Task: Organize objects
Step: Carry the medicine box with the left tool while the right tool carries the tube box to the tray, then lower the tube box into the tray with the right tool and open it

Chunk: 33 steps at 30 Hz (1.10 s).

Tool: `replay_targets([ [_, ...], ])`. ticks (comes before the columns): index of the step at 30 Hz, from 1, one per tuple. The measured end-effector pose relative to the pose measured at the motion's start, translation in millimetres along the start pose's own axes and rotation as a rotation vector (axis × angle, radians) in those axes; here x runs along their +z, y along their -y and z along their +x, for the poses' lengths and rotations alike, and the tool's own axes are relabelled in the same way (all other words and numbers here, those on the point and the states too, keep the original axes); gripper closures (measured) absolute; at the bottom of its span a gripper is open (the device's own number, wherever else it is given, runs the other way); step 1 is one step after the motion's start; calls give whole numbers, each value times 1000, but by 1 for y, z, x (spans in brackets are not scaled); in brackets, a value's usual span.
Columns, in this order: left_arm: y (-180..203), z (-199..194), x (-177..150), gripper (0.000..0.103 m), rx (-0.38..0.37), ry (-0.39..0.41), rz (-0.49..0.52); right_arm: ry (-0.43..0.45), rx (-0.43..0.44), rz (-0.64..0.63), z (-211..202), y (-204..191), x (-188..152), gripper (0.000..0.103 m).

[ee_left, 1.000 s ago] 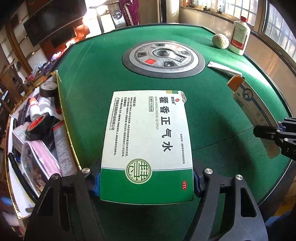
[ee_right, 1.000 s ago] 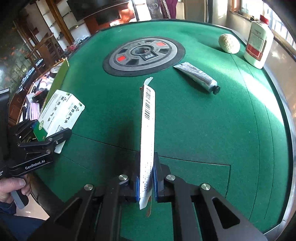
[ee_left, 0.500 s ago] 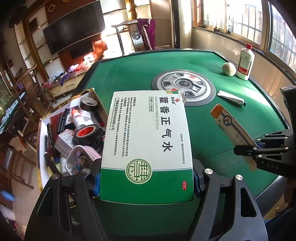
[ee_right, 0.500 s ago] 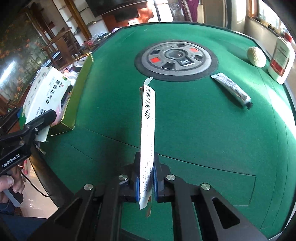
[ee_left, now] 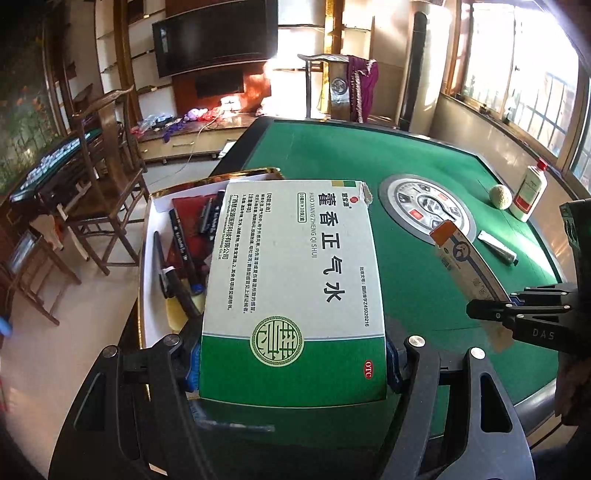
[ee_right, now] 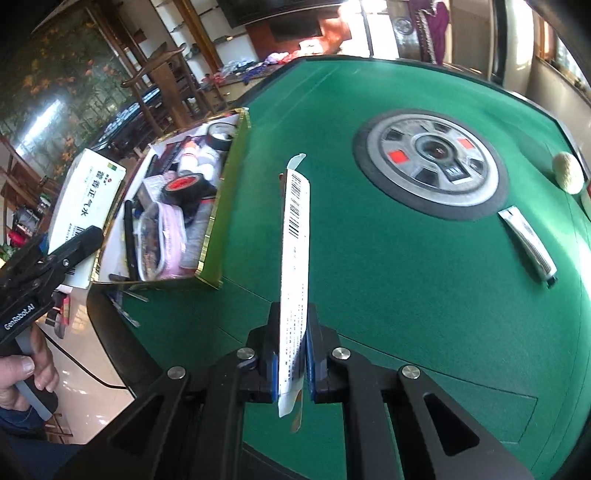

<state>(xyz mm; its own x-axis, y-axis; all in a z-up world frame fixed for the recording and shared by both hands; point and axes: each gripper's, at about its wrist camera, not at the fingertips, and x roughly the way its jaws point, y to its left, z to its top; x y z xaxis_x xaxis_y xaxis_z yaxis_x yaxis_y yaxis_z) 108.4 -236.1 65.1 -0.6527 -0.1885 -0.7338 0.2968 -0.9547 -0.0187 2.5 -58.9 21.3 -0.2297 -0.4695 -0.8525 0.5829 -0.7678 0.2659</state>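
left wrist: left tool (ee_left: 291,363) tilted downward

Room: dark flat television (ee_left: 216,35) mounted on a wood-panelled wall with open shelving (ee_left: 118,44) beside it; low cabinet (ee_left: 192,138) beneath, strewn with small items. Pale tiled floor (ee_left: 74,332), sunlit. Dark wooden chairs (ee_left: 107,177) at left; another chair (ee_left: 340,88) draped with purple cloth at back. Large windows (ee_left: 517,62) along the right wall, strong daylight. Foliage mural (ee_right: 55,85) on the left wall.
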Motion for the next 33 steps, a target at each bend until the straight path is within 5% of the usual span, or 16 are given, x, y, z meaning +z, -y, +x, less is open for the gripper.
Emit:
replay_targets([
  [14,-70,17,-8,32,16,-40,-100,-39,98,-129,43,-110,64,95],
  [25,-78,39,-12,32,-25,-90,-69,-90,105,-188,93,-164,146,95],
  [33,-95,52,-8,32,-27,-111,-86,-152,101,-223,142,-200,174,95],
])
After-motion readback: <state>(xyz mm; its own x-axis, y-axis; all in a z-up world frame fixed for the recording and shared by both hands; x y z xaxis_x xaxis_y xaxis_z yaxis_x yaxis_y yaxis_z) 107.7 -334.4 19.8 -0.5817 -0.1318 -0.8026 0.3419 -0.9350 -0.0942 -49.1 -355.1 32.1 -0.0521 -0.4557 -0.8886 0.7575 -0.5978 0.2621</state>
